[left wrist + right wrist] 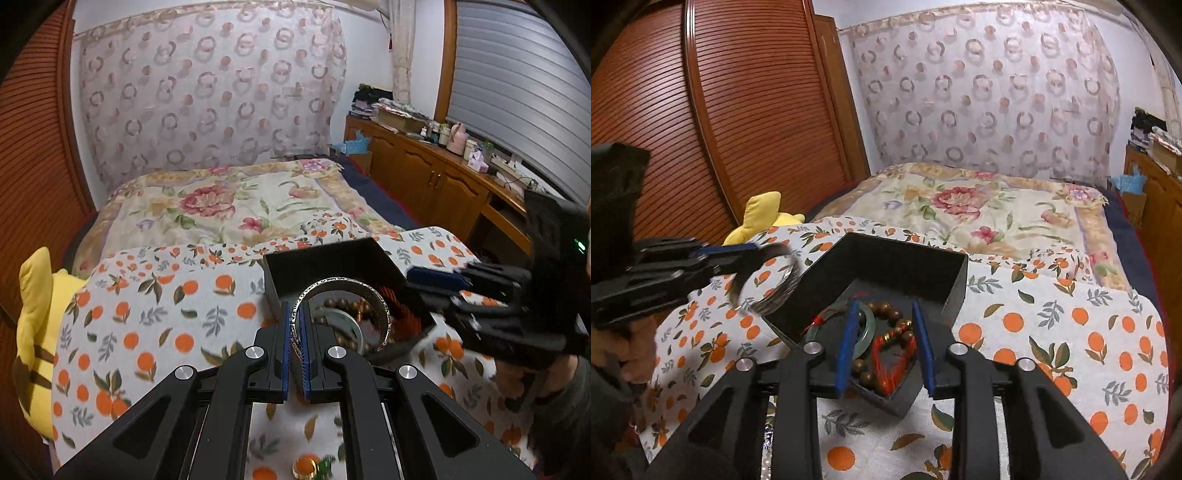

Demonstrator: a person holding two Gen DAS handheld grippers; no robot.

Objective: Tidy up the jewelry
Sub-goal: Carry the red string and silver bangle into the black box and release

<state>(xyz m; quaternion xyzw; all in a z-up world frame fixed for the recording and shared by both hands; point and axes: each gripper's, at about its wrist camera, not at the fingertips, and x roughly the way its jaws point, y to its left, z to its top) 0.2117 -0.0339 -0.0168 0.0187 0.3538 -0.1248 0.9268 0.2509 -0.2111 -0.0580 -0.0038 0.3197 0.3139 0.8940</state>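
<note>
My left gripper (295, 314) is shut on a silver bangle (384, 306) and holds it upright just above the near left edge of a black box (325, 258). The box sits on an orange-print cloth and holds a wooden bead bracelet (890, 314), a green jade bangle (866, 325) and a red tassel (886, 365). In the right wrist view the left gripper (750, 254) holds the silver bangle (783, 291) left of the box (905, 258). My right gripper (886, 343) is open and empty, low over the box's near corner; it also shows in the left wrist view (436, 280).
A gold and green trinket (308, 467) lies on the orange-print cloth (147, 314) near me. A yellow plush toy (37, 332) lies at the left. A floral quilt (229, 203) covers the bed behind. A wooden cabinet (436, 177) with clutter stands at the right.
</note>
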